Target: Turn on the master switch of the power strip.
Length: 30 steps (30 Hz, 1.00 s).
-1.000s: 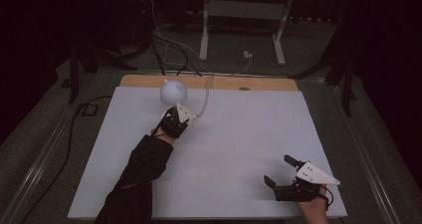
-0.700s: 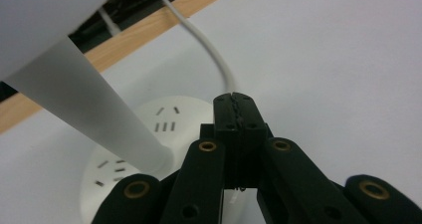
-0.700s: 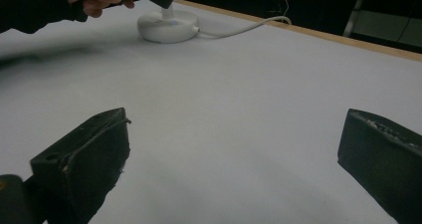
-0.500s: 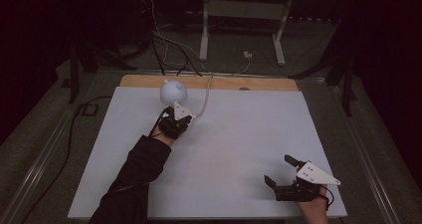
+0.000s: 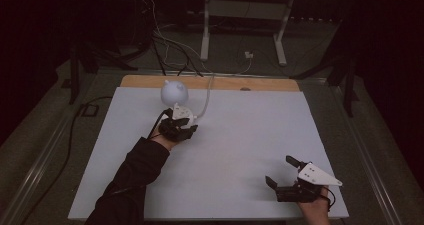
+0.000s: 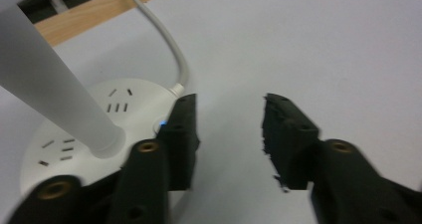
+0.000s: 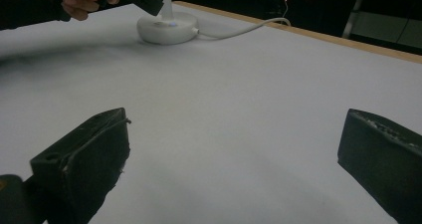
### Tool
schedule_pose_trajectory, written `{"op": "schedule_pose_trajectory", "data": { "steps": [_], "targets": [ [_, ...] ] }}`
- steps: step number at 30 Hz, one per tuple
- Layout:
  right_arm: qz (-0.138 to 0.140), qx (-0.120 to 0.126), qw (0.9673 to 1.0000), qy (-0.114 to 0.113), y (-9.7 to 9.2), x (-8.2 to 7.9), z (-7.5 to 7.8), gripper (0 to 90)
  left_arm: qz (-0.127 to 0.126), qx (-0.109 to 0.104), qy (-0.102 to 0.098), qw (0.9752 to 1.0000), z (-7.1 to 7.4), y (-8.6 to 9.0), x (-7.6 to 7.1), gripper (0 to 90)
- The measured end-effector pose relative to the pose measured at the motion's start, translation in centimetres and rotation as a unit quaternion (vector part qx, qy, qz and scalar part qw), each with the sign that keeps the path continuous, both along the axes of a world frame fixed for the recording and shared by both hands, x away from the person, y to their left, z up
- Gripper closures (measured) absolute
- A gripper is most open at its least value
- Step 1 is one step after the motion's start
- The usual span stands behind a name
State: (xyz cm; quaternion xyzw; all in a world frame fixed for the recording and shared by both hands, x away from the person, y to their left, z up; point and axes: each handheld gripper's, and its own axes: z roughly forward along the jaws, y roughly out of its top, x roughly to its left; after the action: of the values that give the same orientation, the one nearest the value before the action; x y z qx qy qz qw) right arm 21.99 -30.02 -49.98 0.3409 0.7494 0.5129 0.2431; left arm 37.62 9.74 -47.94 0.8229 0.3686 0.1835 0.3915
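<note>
A white lamp with a round head point(image 5: 173, 91) stands on a round white base point(image 5: 182, 112) at the back left of the white tabletop point(image 5: 250, 130). In the left gripper view the base point(image 6: 84, 129) has socket slots, a thin stem point(image 6: 54, 89), a small blue light point(image 6: 162, 124) and a white cable point(image 6: 171, 50). My left gripper point(image 5: 186, 127) point(image 6: 229, 134) is open, its left jaw beside the base's rim, with nothing between the jaws. My right gripper point(image 5: 283, 177) point(image 7: 234, 154) is wide open over bare table near the front right, far from the base point(image 7: 166, 27).
The cable point(image 5: 206, 97) runs from the base over the wooden back edge point(image 5: 215, 83) to the floor. Beyond the table are white stand legs point(image 5: 280, 35) and dark cables point(image 5: 160, 40). A black cord point(image 5: 75, 130) lies along the left side.
My left gripper has shifted slightly beside the lamp base. The right gripper has not moved.
</note>
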Motion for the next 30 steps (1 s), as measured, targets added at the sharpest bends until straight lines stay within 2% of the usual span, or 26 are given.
{"op": "schedule_pose_trajectory", "data": {
  "steps": [1, 2, 4, 5, 6, 7, 8, 11, 13, 14, 20, 30],
  "targets": [
    [0.0, 0.0, 1.0, 0.0, 0.0, 0.0, 0.0, 0.0, -0.001, -0.002, 0.002, 1.0, 0.0, 0.0, 0.0, 53.9],
    [0.0, 0.0, 1.0, 0.0, 0.0, 0.0, 0.0, 0.0, -0.002, -0.003, 0.003, 1.0, 0.0, 0.0, -0.1, 45.5],
    [0.0, 0.0, 1.0, 0.001, 0.0, 0.0, 0.0, 0.0, -0.008, -0.005, 0.01, 0.9999, 0.1, 0.0, -0.1, 35.6],
    [0.0, 0.0, 1.0, 0.001, 0.0, 0.0, 0.0, 0.0, -0.01, -0.006, 0.011, 0.9999, 0.1, -0.1, -0.1, 35.6],
    [0.0, 0.0, 1.0, 0.001, 0.0, 0.0, 0.0, 0.0, -0.013, -0.007, 0.015, 0.9998, 0.1, -0.1, -0.1, 27.3],
    [0.0, 0.0, 1.0, 0.001, 0.0, 0.0, 0.0, 0.0, -0.014, -0.007, 0.015, 0.9998, 0.1, -0.1, -0.1, 27.3],
    [0.0, 0.0, 1.0, 0.0, 0.1, 0.0, 0.0, 0.0, -0.028, -0.011, 0.021, 0.9993, 0.2, -0.1, -0.1, 16.7],
    [0.001, 0.0, 1.0, 0.001, 0.0, 0.0, 0.0, 0.0, -0.059, -0.019, 0.045, 0.997, 0.1, -0.1, -0.2, 9.3],
    [0.002, 0.001, 1.0, 0.001, 0.0, 0.0, 0.0, 0.0, -0.063, -0.017, 0.048, 0.9968, 0.1, -0.2, -0.2, 5.9],
    [0.001, 0.002, 1.0, 0.002, 0.0, 0.0, 0.0, 0.0, -0.078, -0.022, 0.059, 0.995, 0.0, -0.2, -0.3, 1.4],
    [0.001, 0.0, 1.0, 0.001, 0.1, 0.0, 0.0, 0.0, -0.1, -0.03, 0.06, 0.9927, 0.3, -0.1, -0.7, 0.3],
    [0.0, -0.001, 1.0, 0.001, 0.1, 0.0, 0.0, 0.0, -0.117, -0.032, 0.053, 0.9912, 1.4, 0.9, -1.6, 0.3]
  ]
}}
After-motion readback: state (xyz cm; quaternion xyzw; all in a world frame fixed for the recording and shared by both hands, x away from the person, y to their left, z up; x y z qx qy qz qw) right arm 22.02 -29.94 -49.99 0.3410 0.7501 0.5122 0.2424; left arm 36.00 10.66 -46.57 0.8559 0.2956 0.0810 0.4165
